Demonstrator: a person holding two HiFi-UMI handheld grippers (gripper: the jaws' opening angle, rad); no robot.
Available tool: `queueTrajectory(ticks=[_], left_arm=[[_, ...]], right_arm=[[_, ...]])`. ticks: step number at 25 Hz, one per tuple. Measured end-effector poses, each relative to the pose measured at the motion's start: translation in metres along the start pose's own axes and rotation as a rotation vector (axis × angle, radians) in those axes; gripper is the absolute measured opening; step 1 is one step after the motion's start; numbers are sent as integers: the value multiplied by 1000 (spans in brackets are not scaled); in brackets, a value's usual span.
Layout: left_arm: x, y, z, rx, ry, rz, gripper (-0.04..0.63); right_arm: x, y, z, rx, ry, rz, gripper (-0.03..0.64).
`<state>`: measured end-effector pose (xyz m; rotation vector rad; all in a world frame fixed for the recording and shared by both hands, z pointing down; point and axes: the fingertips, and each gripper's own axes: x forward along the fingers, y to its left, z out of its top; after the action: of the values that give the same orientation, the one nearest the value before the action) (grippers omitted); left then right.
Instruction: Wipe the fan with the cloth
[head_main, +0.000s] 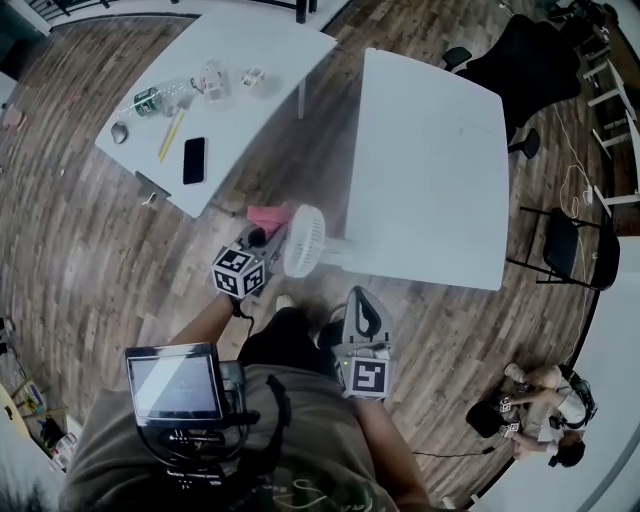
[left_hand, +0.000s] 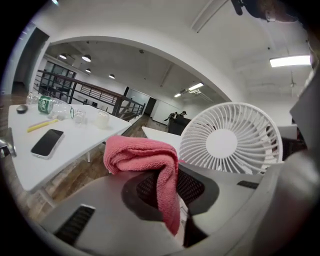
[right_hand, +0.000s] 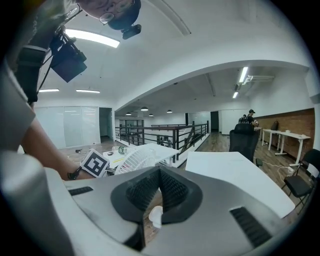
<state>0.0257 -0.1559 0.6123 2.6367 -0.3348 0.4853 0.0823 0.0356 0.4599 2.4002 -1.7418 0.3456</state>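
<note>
Pink cloth fills the nearest part of the left gripper view. The left tongs are clamped on one fold of it, the bulk is bunched over the pads toward the left, and a tail hangs down through the gap. I judge it is held this way so that the soft wad leads and meets the fan before any hard part does.

The right tongs are closed with nothing between them. In the head view they sit low at centre, close to the person's body. They look like the spare hand, perhaps ready to steady the fan.

The left gripper view shows the white grille face-on just beyond the cloth, though it does not show whether the two touch. The head view shows the fan edge-on, with the cloth just beside it on its left. It also shows the base standing at the near left corner of the white surface.

The right gripper view shows the fan from the side, with the left tongs' marker cube and a forearm beside it, but not the cloth.

Farther off, at the upper left of the head view, a second surface carries a phone and small clutter. Only the head view shows a seated person at lower right.
</note>
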Motion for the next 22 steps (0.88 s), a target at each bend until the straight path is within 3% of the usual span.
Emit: queueTrajectory(ticks=[7, 15, 22], left_arm=[[-29, -13, -27, -39, -28, 83, 71], [-68, -47, -47, -113, -98, 207, 71], [-64, -97, -66, -88, -85, 220, 71]], right_arm=[[-11, 21, -3, -26, 50, 155, 5], [-31, -3, 1, -55, -38, 220, 5], [-41, -16, 4, -43, -56, 270, 5]])
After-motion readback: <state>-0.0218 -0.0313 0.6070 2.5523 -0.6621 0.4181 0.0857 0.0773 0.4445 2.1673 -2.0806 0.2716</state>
